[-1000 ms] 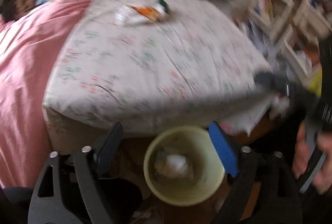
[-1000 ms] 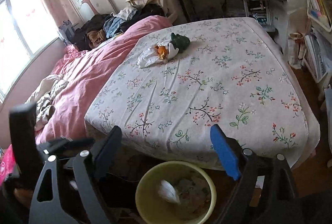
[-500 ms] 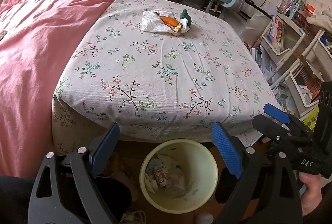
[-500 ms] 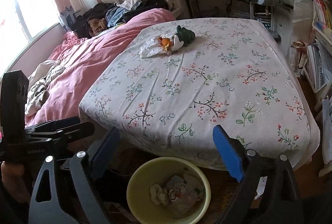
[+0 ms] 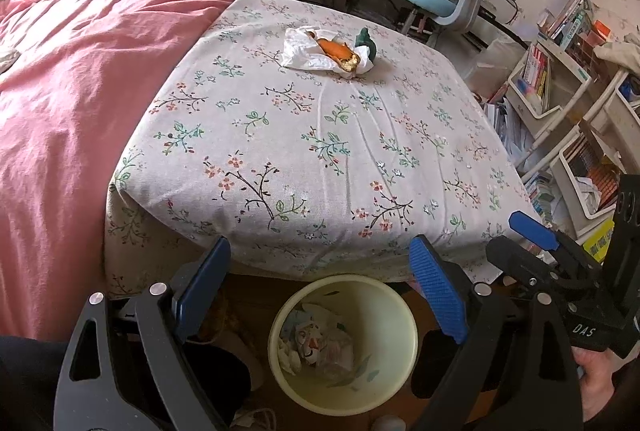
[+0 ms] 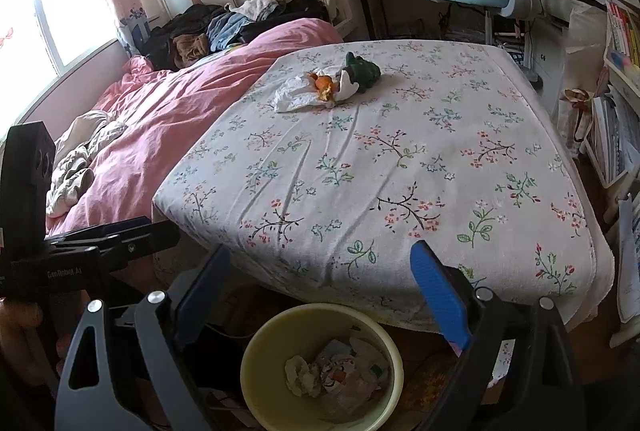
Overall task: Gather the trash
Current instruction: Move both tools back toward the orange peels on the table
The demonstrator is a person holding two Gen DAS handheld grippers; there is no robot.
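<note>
Bedroom, floral mattress [image 5: 320, 151] | both grippers gape empty above yellow wastebasket [image 5: 344, 343]: left gripper [image 5: 324, 287], right gripper [image 6: 320, 291] | step: between pickups, likely | remaining trash: white wrapper with orange peel [image 5: 324, 49] at far end | next: reach across, pinch wrapper.

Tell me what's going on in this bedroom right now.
A person is collecting trash with a hand-held gripper in each hand. The left hand-held gripper and right hand-held gripper hang open and empty over the yellow bin, which holds crumpled paper. A white wrapper with orange scraps lies on the floral bed.
</note>
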